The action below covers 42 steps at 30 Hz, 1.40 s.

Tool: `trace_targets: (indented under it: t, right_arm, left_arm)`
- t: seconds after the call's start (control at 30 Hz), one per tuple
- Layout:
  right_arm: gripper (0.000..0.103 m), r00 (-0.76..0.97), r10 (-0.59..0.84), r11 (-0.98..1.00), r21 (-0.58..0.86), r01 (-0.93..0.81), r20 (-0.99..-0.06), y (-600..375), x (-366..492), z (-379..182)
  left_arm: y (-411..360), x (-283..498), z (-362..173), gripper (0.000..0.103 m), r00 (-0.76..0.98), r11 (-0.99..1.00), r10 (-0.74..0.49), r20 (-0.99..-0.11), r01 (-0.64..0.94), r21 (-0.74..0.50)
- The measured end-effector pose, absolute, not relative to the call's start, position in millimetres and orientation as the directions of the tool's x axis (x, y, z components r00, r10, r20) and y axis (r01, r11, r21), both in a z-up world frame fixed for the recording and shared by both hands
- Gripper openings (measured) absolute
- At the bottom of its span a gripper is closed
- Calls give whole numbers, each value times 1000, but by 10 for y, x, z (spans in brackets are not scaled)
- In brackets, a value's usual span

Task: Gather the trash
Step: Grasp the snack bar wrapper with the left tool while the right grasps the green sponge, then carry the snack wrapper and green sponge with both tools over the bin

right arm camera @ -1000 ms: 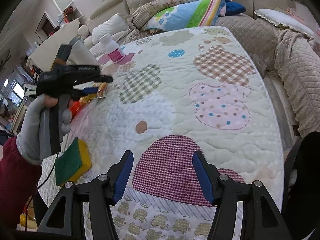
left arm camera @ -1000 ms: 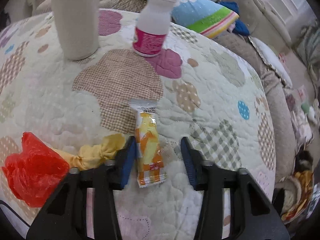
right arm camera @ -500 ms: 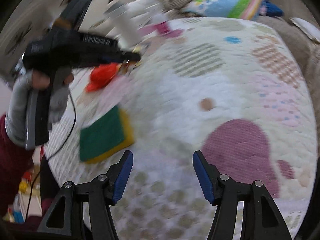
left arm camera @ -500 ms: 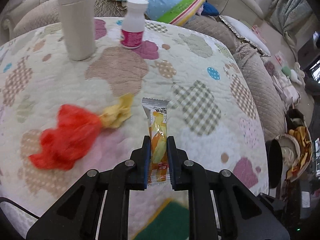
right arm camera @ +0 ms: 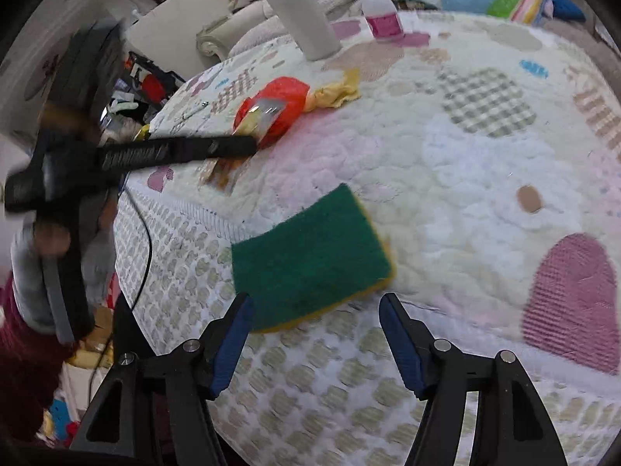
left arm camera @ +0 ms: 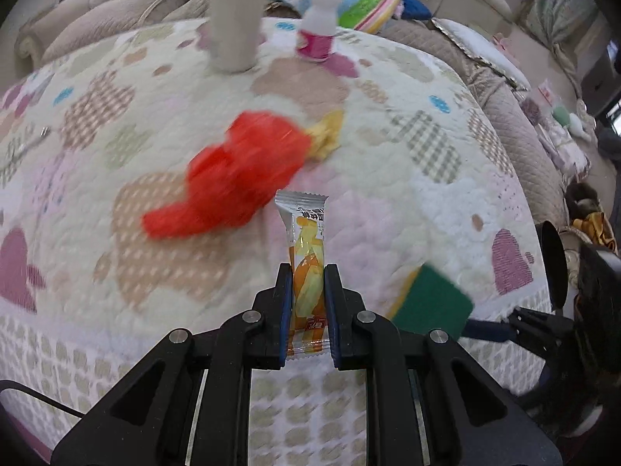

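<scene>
My left gripper (left arm camera: 306, 306) is shut on an orange and yellow snack wrapper (left arm camera: 306, 256), held upright above the quilted table (left arm camera: 388, 202). From the right wrist view the same left gripper (right arm camera: 252, 145) reaches in from the left, the wrapper (right arm camera: 264, 114) at its tip. A crumpled red plastic bag (left arm camera: 233, 178) tied to a yellow scrap (left arm camera: 326, 136) lies on the quilt behind the wrapper. My right gripper (right arm camera: 314, 330) hovers over the table's near edge, its jaws opening, with nothing pressed between them. A green and yellow sponge (right arm camera: 310, 256) lies just ahead of its fingertips.
A tall beige cylinder (left arm camera: 233, 15) and a white bottle with a pink label (left arm camera: 316, 27) stand at the far side of the table. Sofas with cushions ring the table. A person's gloved hand (right arm camera: 35, 272) and dark red sleeve hold the left gripper. Clutter lies on the floor at left.
My left gripper shut on the snack wrapper, lifted it off the quilt and drew back toward the near edge. My right gripper swung left to the sponge and its jaws widened.
</scene>
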State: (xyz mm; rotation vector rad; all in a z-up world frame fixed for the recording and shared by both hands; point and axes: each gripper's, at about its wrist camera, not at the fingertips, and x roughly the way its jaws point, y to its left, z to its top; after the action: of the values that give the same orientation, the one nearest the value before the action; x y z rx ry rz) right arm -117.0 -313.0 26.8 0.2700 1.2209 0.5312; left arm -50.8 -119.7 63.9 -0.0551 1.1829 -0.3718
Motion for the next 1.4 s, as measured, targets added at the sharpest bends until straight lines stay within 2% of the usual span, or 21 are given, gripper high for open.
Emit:
trace_targets:
  t: [0.1, 0.17, 0.23, 0.4, 0.43, 0.53, 0.63, 0.77, 1.03, 1.4]
  right_arm:
    - [66, 243, 522, 852, 490, -185, -817, -3046, -1092, 220]
    - [78, 257, 498, 867, 478, -138, -828, -2959, -1037, 209]
    - [82, 271, 485, 873, 478, -98, -831, -2913, -984, 208]
    - [84, 329, 373, 923, 383, -36, -868, -2777, -808, 202]
    - [86, 329, 361, 928, 371, -34, -873, -2760, -799, 200]
    - [89, 339, 272, 962, 255, -96, -900, -2587, -782, 213]
    - [87, 360, 215, 970, 157, -186, -908, -2496, -862, 203]
    - [67, 399, 269, 951, 177, -253, -877, -2620, -997, 278]
    - [65, 444, 328, 935, 220, -277, -834, -2872, -1168, 484]
    - [65, 511, 287, 957, 217, -192, -810, -3478, -1290, 705]
  left_arm:
    - [-977, -606, 657, 13, 343, 942, -310, -887, 233, -240]
    - [-863, -662, 682, 13, 357, 946, -304, -883, 225, -234]
    - [-765, -700, 687, 13, 363, 946, -306, -880, 217, -240]
    - [-633, -769, 659, 13, 361, 940, -332, -872, 205, -273]
    - [-629, -780, 650, 13, 360, 938, -339, -869, 206, -280]
    - [-639, -793, 653, 13, 358, 931, -357, -863, 208, -299]
    - [-668, -814, 683, 13, 361, 926, -371, -856, 216, -310]
    - [-771, -826, 708, 13, 360, 921, -382, -851, 230, -316]
    - [-1145, -828, 751, 13, 343, 905, -411, -845, 263, -333]
    - [-1814, -879, 889, 13, 320, 869, -461, -828, 350, -349]
